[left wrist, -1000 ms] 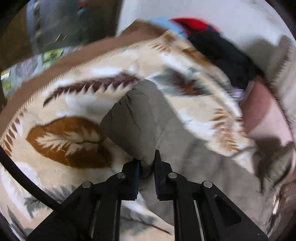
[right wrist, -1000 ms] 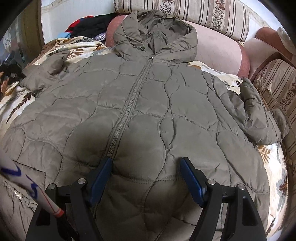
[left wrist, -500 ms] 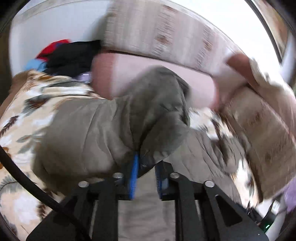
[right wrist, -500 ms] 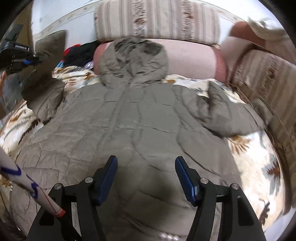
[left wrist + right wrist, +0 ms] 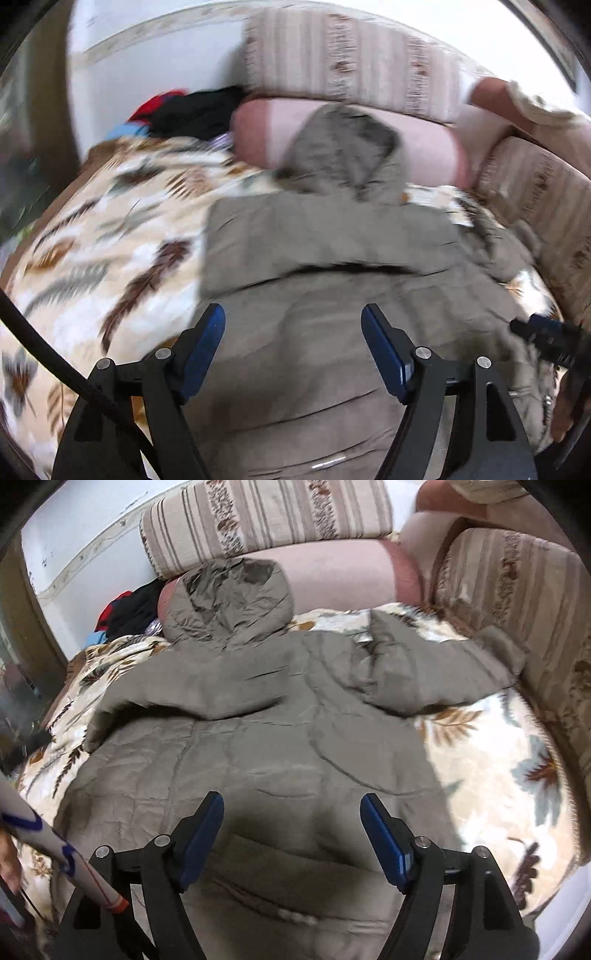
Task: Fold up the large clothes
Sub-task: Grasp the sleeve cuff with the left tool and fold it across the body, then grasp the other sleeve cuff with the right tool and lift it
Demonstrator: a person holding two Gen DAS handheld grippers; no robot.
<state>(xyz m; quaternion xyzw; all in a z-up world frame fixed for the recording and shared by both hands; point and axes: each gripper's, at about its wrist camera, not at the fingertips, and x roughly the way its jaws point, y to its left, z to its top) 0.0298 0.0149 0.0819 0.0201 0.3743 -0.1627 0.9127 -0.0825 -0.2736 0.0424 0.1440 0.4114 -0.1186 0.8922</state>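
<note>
A sofa (image 5: 517,602) with striped back cushions and a pink bolster (image 5: 340,572) is covered by a leaf-patterned blanket (image 5: 498,775). An olive quilted hooded jacket (image 5: 258,746) is spread front-up over the blanket, with its hood (image 5: 229,598) propped against the bolster. One sleeve (image 5: 184,690) is laid folded across the jacket's chest, below the hood; the other sleeve (image 5: 443,675) is stretched out from the jacket toward the sofa's striped arm. A heap of black, red and blue clothes (image 5: 125,613) is seen beside the hood, at the bolster's end. The left gripper (image 5: 293,347) is held above the jacket's lower half with its blue-padded jaws spread wide and nothing between them. The right gripper (image 5: 291,830) is held likewise over the jacket's hem area, jaws apart and empty.
</note>
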